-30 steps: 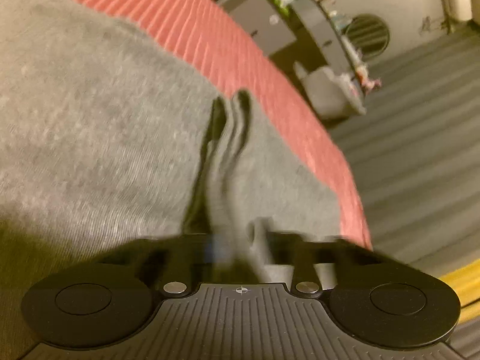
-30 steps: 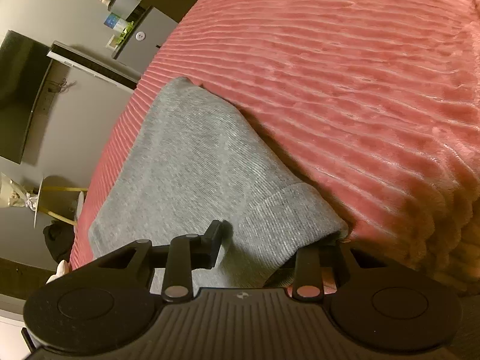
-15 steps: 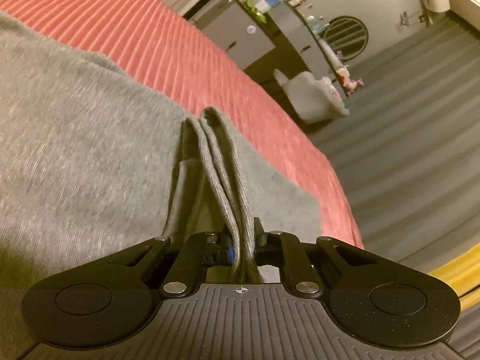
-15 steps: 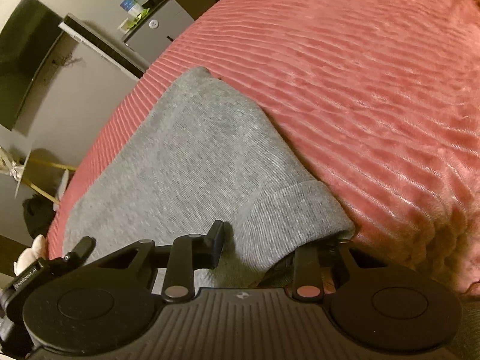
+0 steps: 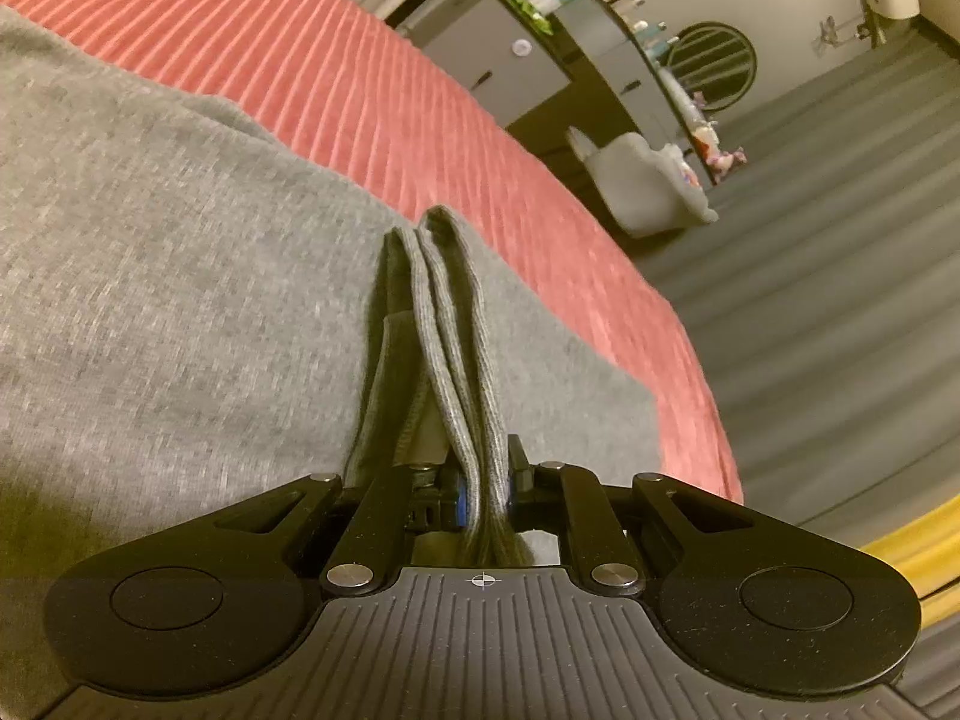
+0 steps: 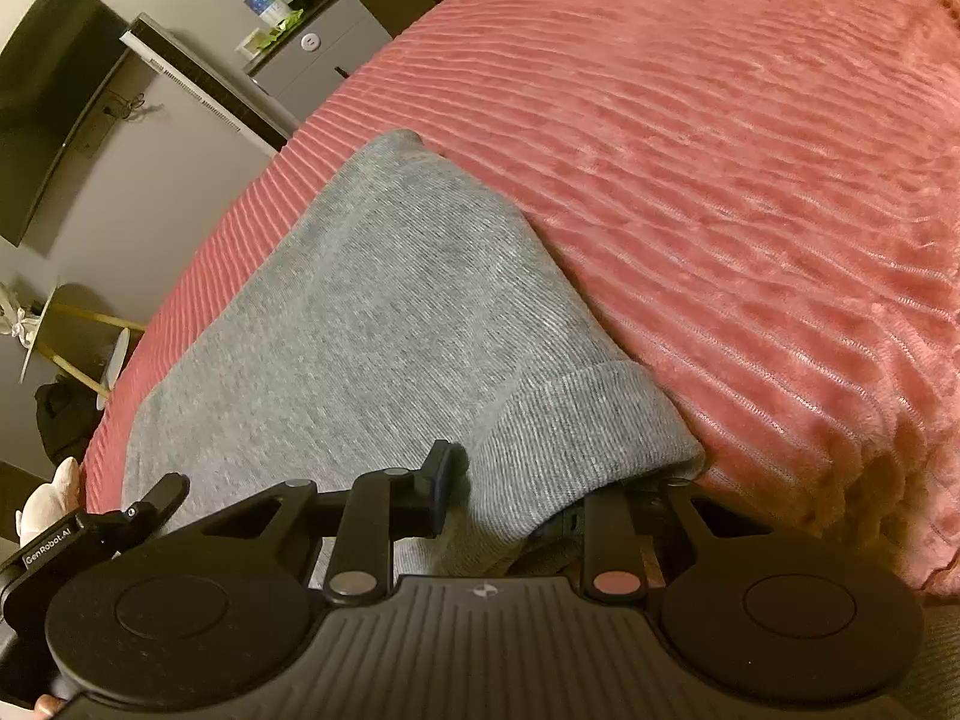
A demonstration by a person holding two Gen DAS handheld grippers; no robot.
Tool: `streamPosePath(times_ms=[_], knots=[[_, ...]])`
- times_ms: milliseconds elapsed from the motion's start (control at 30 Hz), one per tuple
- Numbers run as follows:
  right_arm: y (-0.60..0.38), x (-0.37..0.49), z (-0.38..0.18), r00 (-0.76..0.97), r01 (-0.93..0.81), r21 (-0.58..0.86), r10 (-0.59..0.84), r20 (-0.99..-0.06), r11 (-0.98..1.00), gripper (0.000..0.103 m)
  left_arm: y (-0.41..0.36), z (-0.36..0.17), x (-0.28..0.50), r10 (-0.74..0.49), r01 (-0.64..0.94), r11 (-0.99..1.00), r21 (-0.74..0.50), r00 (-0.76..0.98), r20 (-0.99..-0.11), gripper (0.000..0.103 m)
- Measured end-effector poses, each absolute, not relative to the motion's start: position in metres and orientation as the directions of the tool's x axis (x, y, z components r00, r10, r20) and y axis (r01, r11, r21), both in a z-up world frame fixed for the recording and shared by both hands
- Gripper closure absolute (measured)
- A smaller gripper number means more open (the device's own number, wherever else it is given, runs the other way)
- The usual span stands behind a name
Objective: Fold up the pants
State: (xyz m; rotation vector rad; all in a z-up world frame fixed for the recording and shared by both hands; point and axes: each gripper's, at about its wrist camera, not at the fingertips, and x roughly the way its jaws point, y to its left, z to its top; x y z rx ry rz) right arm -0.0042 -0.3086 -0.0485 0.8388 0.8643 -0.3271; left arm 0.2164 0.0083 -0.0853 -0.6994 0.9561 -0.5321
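One pair of grey pants (image 5: 180, 300) is lying on one bed covered by a pink ribbed blanket (image 5: 372, 96); two tongs are working at it.

Left wrist view: the left tongs (image 5: 480, 489) are clenching a bunch of ribbed grey edges of the pants, at least three stacked folds, which are running from between the fingers toward 12 o'clock. The rest of the pants is spreading from 12 o'clock round to 9 o'clock of these tongs, lying flat on the blanket. The blanket is showing as a band from 10 o'clock to 3 o'clock beyond the cloth. At 1 o'clock, off the bed, one grey cabinet (image 5: 510, 66) with small items on top is standing beside a striped grey floor (image 5: 840, 276).

Right wrist view: the right tongs (image 6: 528, 492) are standing wide apart, with the ribbed cuff (image 6: 576, 438) of the pants lying between the fingers and draping over the right one, which is mostly hidden beneath the cloth. The left finger (image 6: 441, 480) is showing free beside the cloth, not pressing it. The pants are stretching from the tongs toward 11 o'clock, with the blanket filling 12 to 4 o'clock. The other tongs' body is showing at 8 o'clock. One dark screen (image 6: 48, 96) is hanging on the wall at 10 o'clock.
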Motion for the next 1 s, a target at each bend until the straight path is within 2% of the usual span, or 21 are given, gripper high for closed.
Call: streamPosePath(times_ms=[600,900,1000], knots=[[-0.307,0.001,-0.050,0.627,0.532,0.512,0.092,-0.773,0.674,0.078,0.015,-0.072,0.214,-0.665,0.113,0.687,-0.717,0.495,-0.559,0.090],[-0.318,0.003,-0.052,0.626,0.506,0.516,0.117,-0.771,0.691,0.077,0.017,-0.061,0.208,-0.615,0.135,0.745,-0.653,0.519,-0.594,0.090],[-0.317,0.004,-0.051,0.624,0.489,0.517,0.132,-0.770,0.703,0.074,0.020,-0.062,0.209,-0.614,0.127,0.743,-0.657,0.520,-0.594,0.090]])
